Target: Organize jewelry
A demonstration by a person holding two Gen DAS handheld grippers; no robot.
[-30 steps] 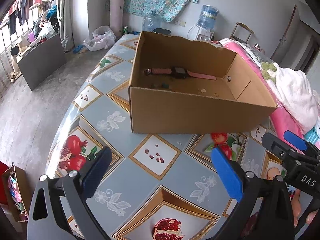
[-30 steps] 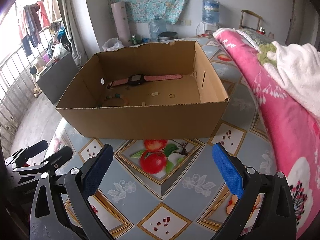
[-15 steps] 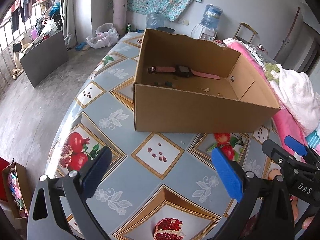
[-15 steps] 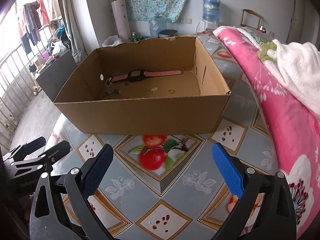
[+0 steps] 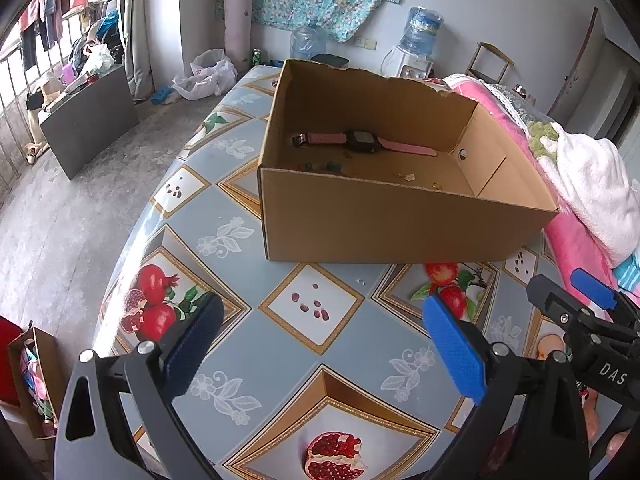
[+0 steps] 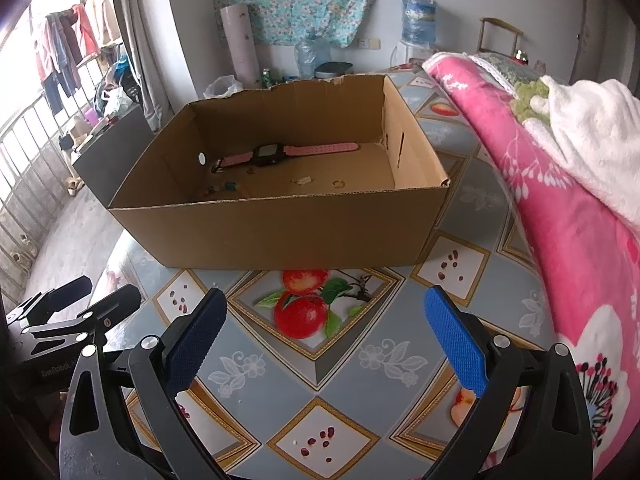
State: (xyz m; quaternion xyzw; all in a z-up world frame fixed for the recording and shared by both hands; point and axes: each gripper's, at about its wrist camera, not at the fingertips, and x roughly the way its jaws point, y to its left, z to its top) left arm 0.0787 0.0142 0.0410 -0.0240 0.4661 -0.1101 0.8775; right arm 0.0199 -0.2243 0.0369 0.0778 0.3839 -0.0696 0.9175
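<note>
Both hand-held grippers, left (image 5: 320,336) and right (image 6: 324,328), hover spread above tablecloth (image 5: 312,360).

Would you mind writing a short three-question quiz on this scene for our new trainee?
1. True or false: the pink watch lies inside the cardboard box.
2. The left gripper and the right gripper are: A) both open and empty, B) both shut, C) one holding the watch.
3. Fill in: the small ring rests on the floor of the ____.

Key: 1 true; 2 A; 3 box.
</note>
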